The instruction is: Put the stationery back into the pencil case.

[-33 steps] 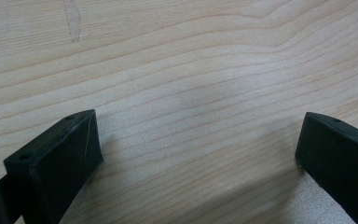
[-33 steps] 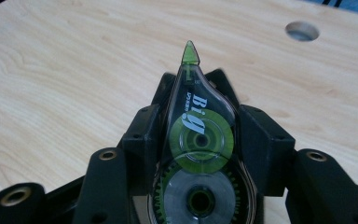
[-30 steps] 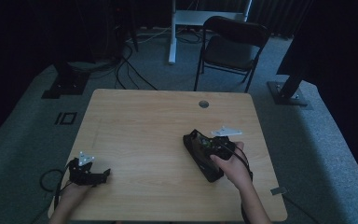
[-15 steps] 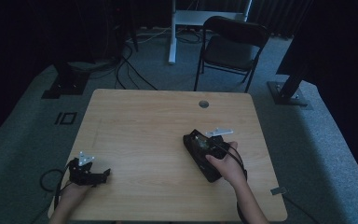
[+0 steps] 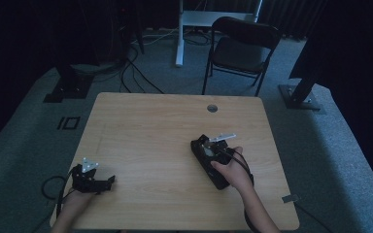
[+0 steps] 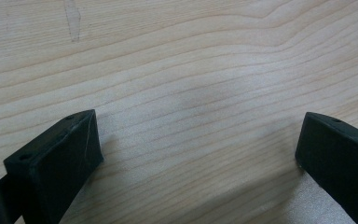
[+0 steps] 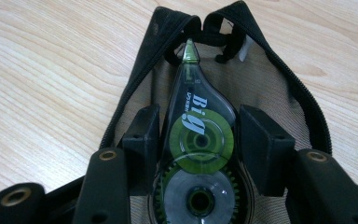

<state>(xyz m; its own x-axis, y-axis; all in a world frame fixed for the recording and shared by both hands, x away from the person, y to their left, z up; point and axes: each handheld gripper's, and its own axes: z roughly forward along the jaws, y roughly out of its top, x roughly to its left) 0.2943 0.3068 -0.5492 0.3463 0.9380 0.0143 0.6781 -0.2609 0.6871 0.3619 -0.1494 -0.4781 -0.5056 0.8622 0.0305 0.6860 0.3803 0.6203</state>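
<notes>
- Green-and-clear correction tape dispenser (image 7: 198, 154) sits clamped between the pads of the right gripper (image 7: 198, 144), its pointed tip aimed away, over the open mouth of the black mesh pouch (image 7: 303, 102).
- Pouch (image 5: 209, 162) lies on the wooden table (image 5: 150, 131), right of centre, under the right hand (image 5: 230, 167).
- Left gripper (image 6: 198, 144), well apart from the pouch toward the table's near left corner, has its jaws spread wide over bare wood.

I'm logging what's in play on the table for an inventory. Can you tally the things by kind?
Hand-held gripper: 2, left and right
Correction tape dispenser: 1
Black mesh zip pouch: 1
Total: 4, all on the wooden table
</notes>
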